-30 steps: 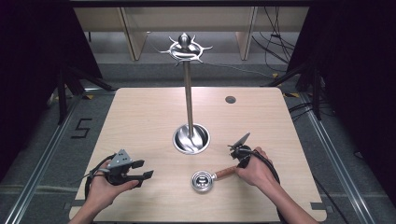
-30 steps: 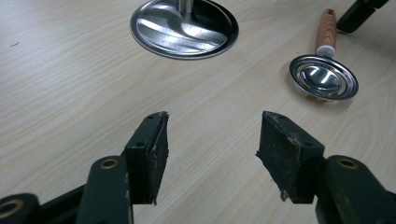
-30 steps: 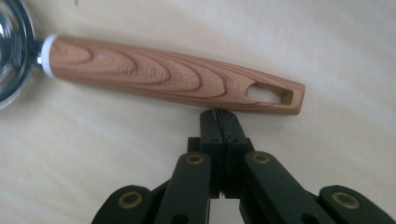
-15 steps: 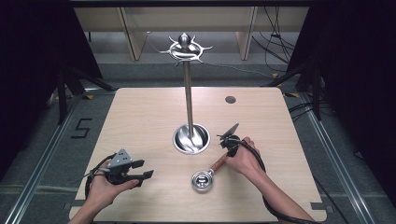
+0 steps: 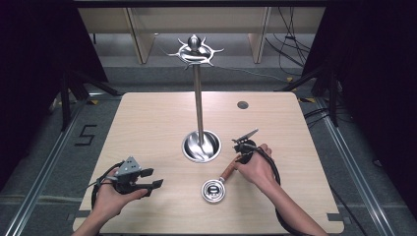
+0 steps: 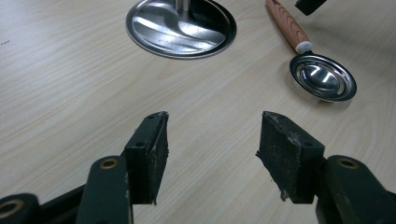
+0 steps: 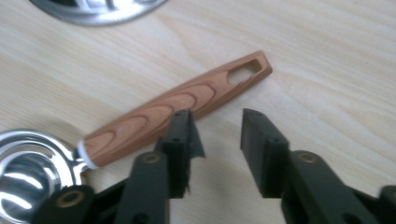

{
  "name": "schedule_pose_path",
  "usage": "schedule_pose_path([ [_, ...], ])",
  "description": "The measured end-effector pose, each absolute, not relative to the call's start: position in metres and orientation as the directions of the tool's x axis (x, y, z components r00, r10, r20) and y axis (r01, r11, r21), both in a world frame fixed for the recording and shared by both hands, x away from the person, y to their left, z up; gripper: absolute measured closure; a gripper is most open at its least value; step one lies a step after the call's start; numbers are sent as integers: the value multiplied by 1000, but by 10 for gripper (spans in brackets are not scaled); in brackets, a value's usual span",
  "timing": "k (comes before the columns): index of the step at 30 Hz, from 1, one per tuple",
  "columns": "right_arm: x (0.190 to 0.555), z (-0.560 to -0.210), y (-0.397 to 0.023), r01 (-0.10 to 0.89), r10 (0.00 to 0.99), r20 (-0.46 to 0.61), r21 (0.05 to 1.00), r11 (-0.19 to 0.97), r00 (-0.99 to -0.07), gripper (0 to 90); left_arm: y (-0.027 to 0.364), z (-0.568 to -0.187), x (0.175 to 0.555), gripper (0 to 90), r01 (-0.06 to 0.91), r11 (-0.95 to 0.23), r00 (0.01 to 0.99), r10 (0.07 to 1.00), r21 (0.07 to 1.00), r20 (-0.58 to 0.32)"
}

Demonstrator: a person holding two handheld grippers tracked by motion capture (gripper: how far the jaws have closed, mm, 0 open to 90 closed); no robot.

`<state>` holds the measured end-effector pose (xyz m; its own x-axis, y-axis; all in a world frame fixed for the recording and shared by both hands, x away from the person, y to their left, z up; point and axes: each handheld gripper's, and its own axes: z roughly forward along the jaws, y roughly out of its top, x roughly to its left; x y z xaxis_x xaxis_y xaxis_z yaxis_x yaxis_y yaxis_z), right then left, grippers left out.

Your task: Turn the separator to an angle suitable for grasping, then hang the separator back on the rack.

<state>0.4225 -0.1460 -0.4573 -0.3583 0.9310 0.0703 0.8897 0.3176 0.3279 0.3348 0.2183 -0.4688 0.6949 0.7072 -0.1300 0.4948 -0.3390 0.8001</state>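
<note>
A steel measuring spoon (image 5: 214, 191) with a wooden handle (image 7: 177, 105) lies flat on the table, its handle slanting away toward the stand. My right gripper (image 7: 217, 116) hovers just above the handle, near its slotted end. Its jaws have just been opening and now stand apart, with bare table showing between them and the handle beside the left jaw. From above, the right gripper (image 5: 240, 157) sits under the person's right hand. My left gripper (image 6: 212, 119) rests open and empty near the table's front left, also visible from above as the left gripper (image 5: 153, 178).
A tall steel stand (image 5: 198, 108) with hooks (image 5: 195, 49) on top rises from a round base (image 5: 200, 146) in the middle of the table. A dark grommet hole (image 5: 242, 104) sits at the back right. Cables trail off the right side.
The right hand moved left and away from the person, swinging the spoon's handle toward the stand while the bowl stayed put. The left hand kept still.
</note>
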Motion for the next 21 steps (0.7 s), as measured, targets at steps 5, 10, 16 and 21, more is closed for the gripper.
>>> schedule_pose_path([
  [5, 419, -457, -141, 888, 926, 100, 338, 312, -364, 544, 220, -469, 333, 416, 496, -348, 698, 705, 795, -127],
  [10, 425, -460, -142, 904, 936, 135, 333, 267, -325, 407, 220, -468, 333, 415, 494, -335, 685, 718, 802, -122],
  [16, 428, -463, -136, 945, 959, 158, 266, 188, -235, 355, 223, -467, 335, 386, 506, -356, 677, 729, 786, -105],
  [21, 431, -467, -130, 955, 964, 164, 248, 164, -208, 338, 224, -467, 334, 360, 508, -339, 656, 748, 792, -100],
])
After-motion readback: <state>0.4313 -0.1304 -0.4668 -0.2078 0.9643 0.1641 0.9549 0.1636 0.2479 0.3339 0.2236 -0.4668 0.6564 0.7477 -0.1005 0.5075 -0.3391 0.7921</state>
